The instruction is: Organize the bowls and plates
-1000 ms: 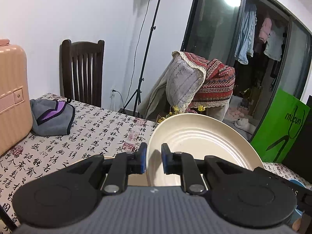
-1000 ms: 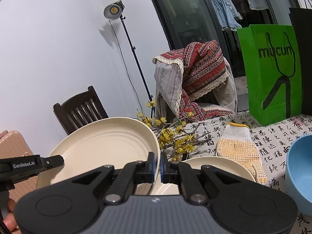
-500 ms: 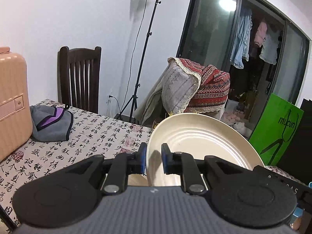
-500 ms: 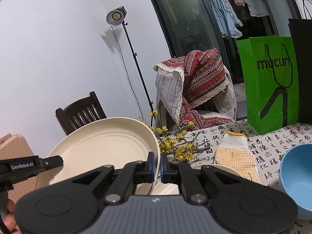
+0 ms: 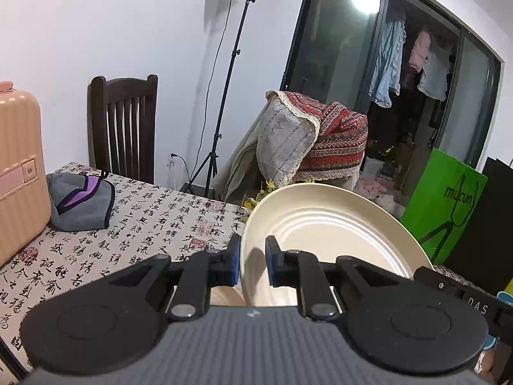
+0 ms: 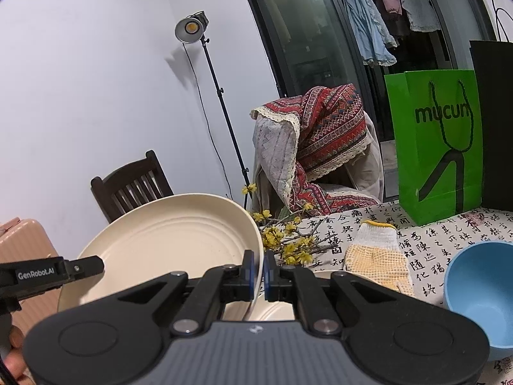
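Both hand-held grippers pinch one big cream plate [image 6: 166, 240] by its rim, holding it tilted above the table [image 5: 154, 224]. The left hand-held gripper [image 5: 252, 261] grips one edge, the right hand-held gripper [image 6: 258, 271] the other. A blue bowl [image 6: 481, 292] sits on the table.

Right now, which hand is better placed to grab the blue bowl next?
Probably right: the blue bowl sits just right of the right hand-held gripper; the left hand-held gripper is across the cream plate.

Cream plate pinched at its rim

The right gripper [image 6: 259, 271] clamps the round cream ridged plate [image 6: 166, 247], held tilted above the calligraphy-print tablecloth [image 6: 426, 234]; a light-blue bowl [image 6: 481, 285] sits right.
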A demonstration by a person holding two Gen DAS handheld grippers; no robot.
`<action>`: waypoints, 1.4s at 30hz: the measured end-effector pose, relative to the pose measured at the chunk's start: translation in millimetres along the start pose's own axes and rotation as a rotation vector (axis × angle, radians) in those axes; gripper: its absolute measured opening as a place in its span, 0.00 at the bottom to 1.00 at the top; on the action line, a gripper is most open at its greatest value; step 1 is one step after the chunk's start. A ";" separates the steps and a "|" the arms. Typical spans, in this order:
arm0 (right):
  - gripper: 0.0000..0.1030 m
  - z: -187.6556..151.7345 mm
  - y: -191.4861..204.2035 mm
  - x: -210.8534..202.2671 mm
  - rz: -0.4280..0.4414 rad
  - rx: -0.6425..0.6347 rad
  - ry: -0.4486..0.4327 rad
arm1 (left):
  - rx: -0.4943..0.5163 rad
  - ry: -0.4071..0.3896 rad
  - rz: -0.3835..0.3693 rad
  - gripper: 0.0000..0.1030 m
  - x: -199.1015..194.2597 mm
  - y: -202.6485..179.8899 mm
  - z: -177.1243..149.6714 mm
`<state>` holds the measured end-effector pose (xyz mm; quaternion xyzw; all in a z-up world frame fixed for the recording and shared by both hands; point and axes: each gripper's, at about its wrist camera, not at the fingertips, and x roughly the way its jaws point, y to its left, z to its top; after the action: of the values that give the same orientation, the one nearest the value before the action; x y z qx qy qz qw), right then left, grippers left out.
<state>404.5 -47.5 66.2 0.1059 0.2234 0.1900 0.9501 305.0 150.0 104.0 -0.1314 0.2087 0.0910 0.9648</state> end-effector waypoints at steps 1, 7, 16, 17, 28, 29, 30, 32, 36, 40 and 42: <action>0.06 -0.1 0.5 -3.2 0.000 -0.001 -0.004 | 0.003 0.002 -0.002 0.15 -2.2 -0.7 -0.3; 0.06 -1.3 2.2 -19.0 -0.012 -0.005 -0.011 | 0.035 0.002 -0.001 0.15 -16.7 -6.2 -4.7; 0.06 -7.7 1.9 -37.4 -0.023 0.015 -0.010 | 0.061 0.002 -0.013 0.15 -34.6 -6.1 -10.2; 0.06 -8.4 2.3 -39.4 -0.023 0.017 -0.010 | 0.060 0.001 -0.015 0.15 -36.1 -5.5 -10.5; 0.06 -13.1 10.1 -61.8 -0.032 0.015 -0.017 | 0.059 -0.008 -0.026 0.15 -55.5 -4.2 -15.4; 0.06 -12.7 10.6 -62.9 -0.034 0.016 -0.017 | 0.060 -0.009 -0.027 0.15 -57.1 -5.2 -15.7; 0.06 -13.0 10.6 -64.8 -0.035 0.017 -0.017 | 0.062 -0.010 -0.028 0.15 -58.5 -5.7 -16.2; 0.06 -13.5 9.8 -68.9 -0.037 0.018 -0.018 | 0.062 -0.012 -0.030 0.15 -61.5 -5.7 -17.1; 0.06 -14.3 9.5 -74.4 -0.039 0.020 -0.020 | 0.066 -0.016 -0.031 0.15 -69.5 -8.6 -20.6; 0.06 -16.0 7.7 -82.2 -0.040 0.024 -0.022 | 0.073 -0.022 -0.031 0.15 -76.8 -10.5 -21.9; 0.06 -16.7 6.7 -86.4 -0.040 0.027 -0.026 | 0.076 -0.023 -0.032 0.15 -80.0 -11.4 -23.6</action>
<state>323.1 -74.8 86.6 0.1168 0.2159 0.1666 0.9550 227.0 122.6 119.8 -0.0969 0.1989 0.0690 0.9728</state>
